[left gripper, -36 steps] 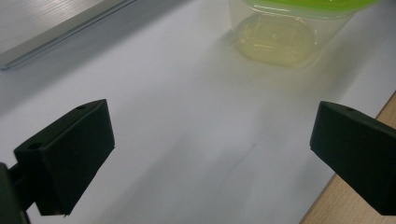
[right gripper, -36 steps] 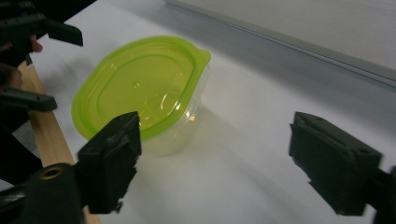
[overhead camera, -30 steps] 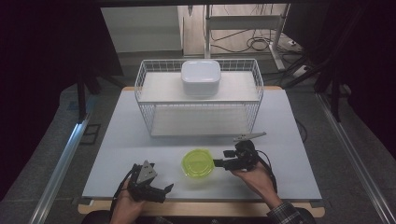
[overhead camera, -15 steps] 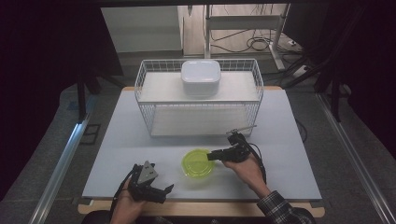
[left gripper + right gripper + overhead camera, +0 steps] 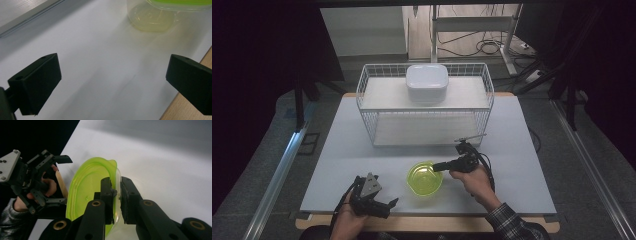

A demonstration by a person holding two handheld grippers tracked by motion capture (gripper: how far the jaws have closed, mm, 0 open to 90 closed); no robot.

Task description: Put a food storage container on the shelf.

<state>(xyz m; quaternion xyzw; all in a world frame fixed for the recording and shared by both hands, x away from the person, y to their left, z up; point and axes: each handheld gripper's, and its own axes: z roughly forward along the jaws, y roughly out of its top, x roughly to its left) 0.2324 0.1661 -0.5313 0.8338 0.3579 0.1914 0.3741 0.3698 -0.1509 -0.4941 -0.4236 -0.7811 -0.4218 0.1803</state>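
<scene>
A clear container with a lime-green lid sits on the white table near its front edge. My right gripper reaches it from the right. Its jaws have just been closing and now pinch the container's rim between the pads. My left gripper rests low at the front left, a hand's width from the container. In the left gripper view its jaws stand wide apart over bare table, with the container's base ahead. The right gripper view shows the left gripper beyond the container, with nothing held.
A white wire basket rack stands across the back of the table, and a white lidded box sits on its top shelf. The table's wooden front edge runs close beside the left gripper. Bare table lies to the right.
My right gripper moved left to the green-lidded container and its jaws came together on the rim. The left gripper stayed where it was.
</scene>
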